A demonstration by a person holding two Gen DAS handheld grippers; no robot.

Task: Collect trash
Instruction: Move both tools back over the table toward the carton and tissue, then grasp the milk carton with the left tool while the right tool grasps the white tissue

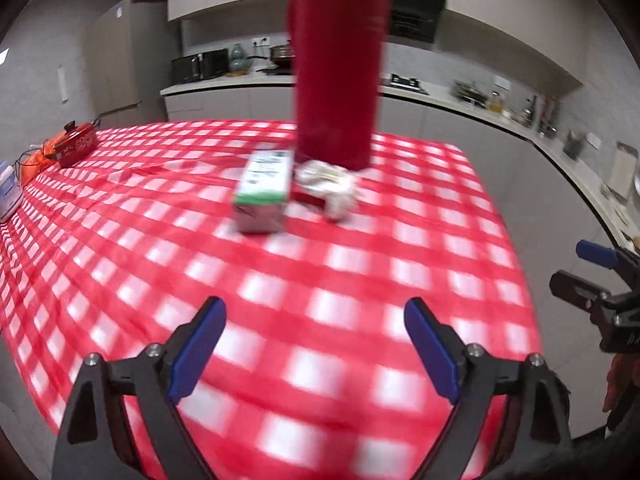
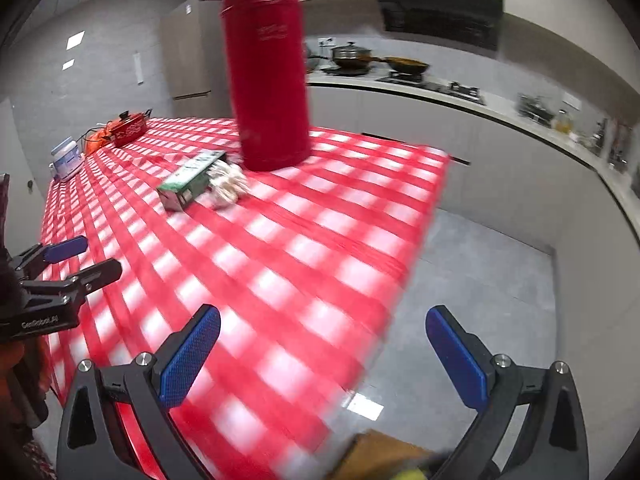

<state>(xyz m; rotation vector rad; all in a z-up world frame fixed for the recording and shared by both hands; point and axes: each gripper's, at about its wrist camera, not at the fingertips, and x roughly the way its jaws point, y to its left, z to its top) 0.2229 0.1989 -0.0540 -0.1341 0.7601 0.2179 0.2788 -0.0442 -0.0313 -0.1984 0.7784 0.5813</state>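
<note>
- The left gripper (image 1: 314, 354) has its blue pads (image 1: 198, 354) spread wide with nothing between them; only the red-and-white checked tablecloth (image 1: 360, 280) shows in the gap.
- The right gripper (image 2: 322, 354) is likewise spread wide and empty, with its left pad (image 2: 190, 354) over the cloth's near edge and its right pad over the grey floor (image 2: 480, 280).
- Landmark: the tall red flask (image 1: 336, 80), standing upright on the cloth, well beyond both pairs of fingers.
- A green-and-white carton (image 1: 264, 190) lies on its side just in front of the flask, toward its left in the left wrist view.
- A crumpled white tissue (image 1: 332, 188) lies at the flask's foot, touching or nearly touching the carton's right side; blur hides which.
- Both pieces of trash lie well apart from either gripper, untouched.
- Far left of the flask, at the table's edge, sits a small red lidded pot (image 1: 76, 144).
</note>
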